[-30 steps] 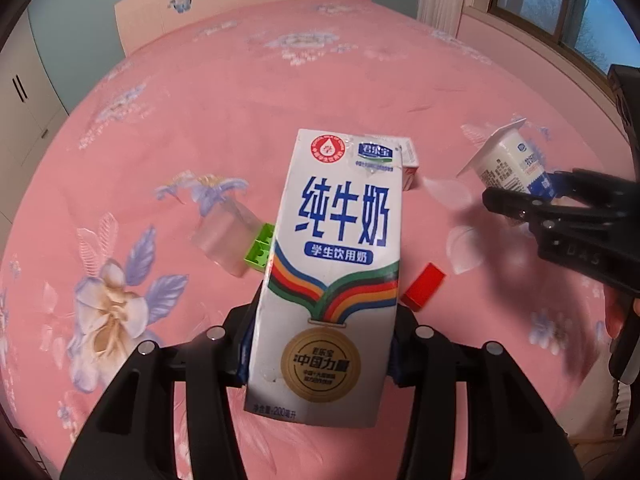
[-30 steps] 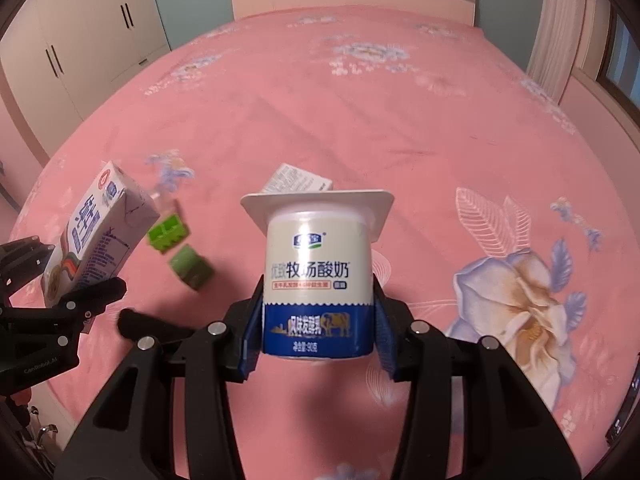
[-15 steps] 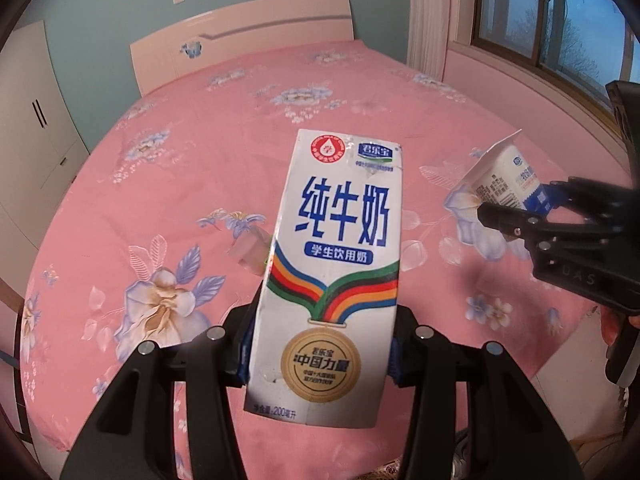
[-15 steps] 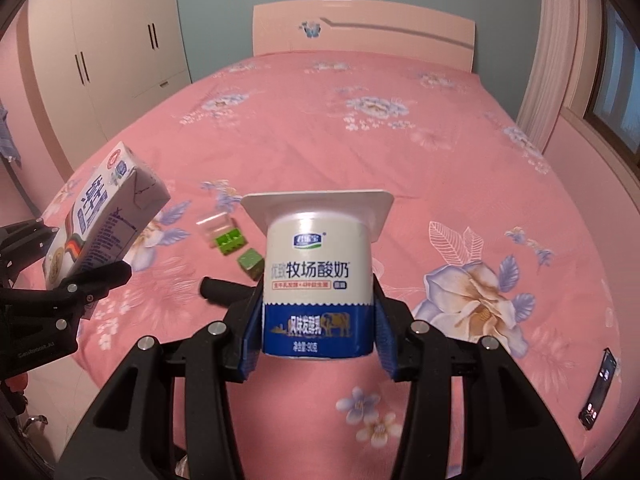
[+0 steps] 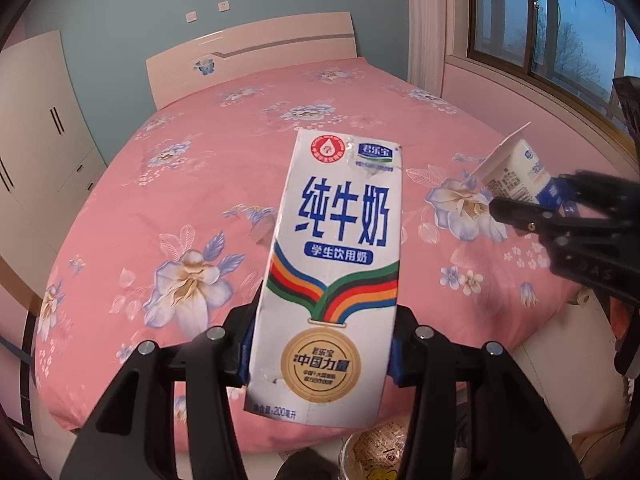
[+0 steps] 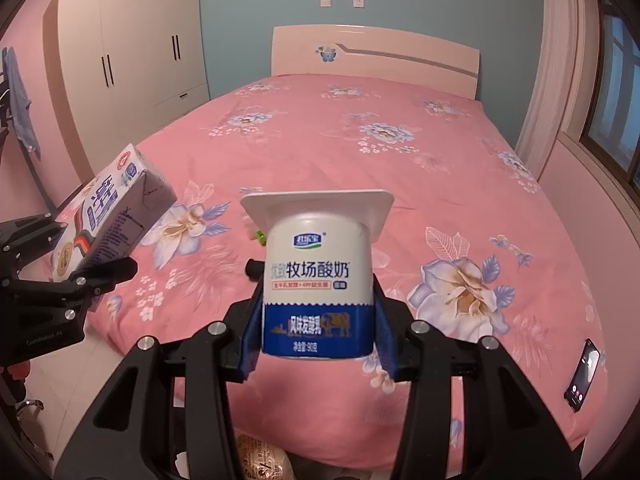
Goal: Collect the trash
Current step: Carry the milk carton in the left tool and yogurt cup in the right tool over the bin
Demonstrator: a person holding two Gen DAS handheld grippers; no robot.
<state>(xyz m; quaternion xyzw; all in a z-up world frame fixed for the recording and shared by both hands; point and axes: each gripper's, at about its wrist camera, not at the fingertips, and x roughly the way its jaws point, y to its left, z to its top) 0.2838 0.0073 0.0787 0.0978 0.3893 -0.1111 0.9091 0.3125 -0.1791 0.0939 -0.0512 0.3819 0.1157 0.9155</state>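
Note:
My left gripper (image 5: 320,352) is shut on a white milk carton (image 5: 332,264) with blue lettering, held in the air off the foot of the pink floral bed (image 5: 240,160). My right gripper (image 6: 318,334) is shut on a white and blue yogurt cup (image 6: 318,288), also held off the bed's foot. The carton also shows at the left of the right wrist view (image 6: 108,220); the cup shows at the right of the left wrist view (image 5: 520,172). Small scraps (image 6: 256,232) stay on the bed, partly hidden behind the cup.
A bin or bag with printed paper (image 6: 260,460) sits on the floor below the grippers, also low in the left wrist view (image 5: 380,452). A phone (image 6: 582,380) lies at the bed's right edge. A wardrobe (image 6: 132,60) stands left, a window (image 5: 540,28) right.
Both grippers have pulled back and up from the bed with the carton and cup still held. The bed looks farther away and the floor at its foot has come into view.

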